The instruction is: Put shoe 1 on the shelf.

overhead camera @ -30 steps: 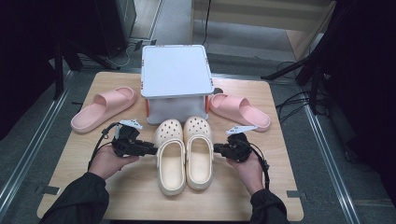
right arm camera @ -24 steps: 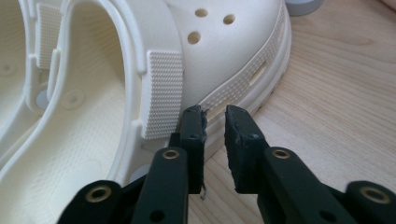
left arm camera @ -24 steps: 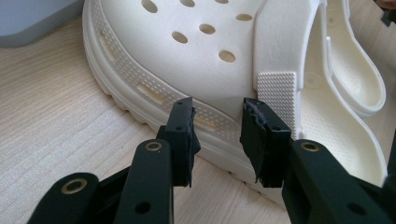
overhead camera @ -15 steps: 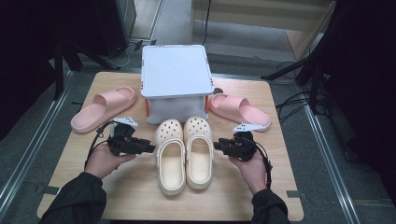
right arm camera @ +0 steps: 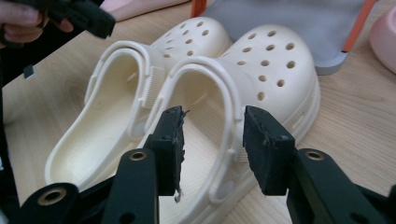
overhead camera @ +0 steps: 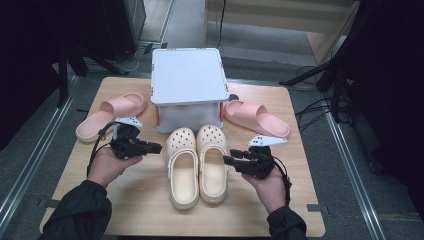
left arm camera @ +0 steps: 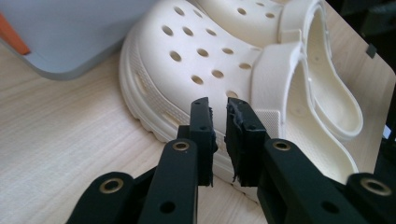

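Note:
A pair of cream clogs stands side by side mid-table, the left clog (overhead camera: 182,172) and the right clog (overhead camera: 212,162), toes towards the box. My left gripper (overhead camera: 158,148) hovers just left of the left clog (left arm camera: 196,60). Its jaws have just been closing, and the left gripper (left arm camera: 218,106) shows a narrow gap with nothing in it. My right gripper (overhead camera: 227,160) hangs beside the right clog (right arm camera: 261,65). Its jaws have just been opening, and the right gripper (right arm camera: 215,116) stands wide, its pads clear of the clog's rim.
A white-lidded grey box (overhead camera: 187,80) with orange clips stands behind the clogs. One pink slipper (overhead camera: 110,115) lies at the left and another pink slipper (overhead camera: 257,117) at the right. The wooden table (overhead camera: 280,210) ends near my forearms.
Both hands have lifted a little beside the clogs. The clogs, slippers and box have kept their places.

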{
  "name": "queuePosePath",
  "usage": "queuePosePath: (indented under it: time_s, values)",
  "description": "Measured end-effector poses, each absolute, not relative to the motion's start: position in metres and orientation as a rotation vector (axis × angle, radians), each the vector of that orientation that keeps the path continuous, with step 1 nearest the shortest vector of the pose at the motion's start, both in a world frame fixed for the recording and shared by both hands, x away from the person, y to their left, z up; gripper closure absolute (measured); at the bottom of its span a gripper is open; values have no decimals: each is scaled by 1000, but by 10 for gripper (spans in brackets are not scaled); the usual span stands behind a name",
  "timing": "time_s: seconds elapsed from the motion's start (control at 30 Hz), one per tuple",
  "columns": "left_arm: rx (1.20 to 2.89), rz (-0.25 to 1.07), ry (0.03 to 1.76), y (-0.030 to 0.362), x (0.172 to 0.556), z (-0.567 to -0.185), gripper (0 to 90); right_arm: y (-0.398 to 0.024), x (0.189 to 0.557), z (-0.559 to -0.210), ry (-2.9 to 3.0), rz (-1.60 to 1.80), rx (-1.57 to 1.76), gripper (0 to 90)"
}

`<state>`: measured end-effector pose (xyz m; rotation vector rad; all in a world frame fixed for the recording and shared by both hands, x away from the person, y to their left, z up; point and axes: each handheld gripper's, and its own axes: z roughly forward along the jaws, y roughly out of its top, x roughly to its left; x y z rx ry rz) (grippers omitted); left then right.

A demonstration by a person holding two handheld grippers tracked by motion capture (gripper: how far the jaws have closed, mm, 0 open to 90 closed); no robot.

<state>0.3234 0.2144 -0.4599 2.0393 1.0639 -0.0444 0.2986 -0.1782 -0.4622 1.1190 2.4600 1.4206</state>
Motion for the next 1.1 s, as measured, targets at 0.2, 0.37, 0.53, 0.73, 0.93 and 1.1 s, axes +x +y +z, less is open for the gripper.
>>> queuePosePath:
  time_s: [0.2, 0.37, 0.53, 0.73, 0.93, 1.1]
  values:
    - [2058, -4, 1052, 212, 339, -442, 821, -171, 290, -459, 2489, 1435, 1088, 569]
    - [2061, 14, 1053, 214, 355, -426, 860, -163, 282, -461, 2513, 1431, 1071, 555]
    - [2056, 79, 1029, 213, 369, -397, 867, -154, 278, -463, 2539, 1429, 1054, 541]
    - [2060, 128, 1029, 209, 393, -372, 866, -144, 278, -466, 2558, 1435, 1042, 522]
    - [2068, 173, 1047, 205, 417, -363, 864, -136, 279, -469, 2558, 1446, 1049, 499]
    - [2071, 178, 1062, 205, 427, -368, 864, -125, 281, -473, 2563, 1431, 1056, 443]
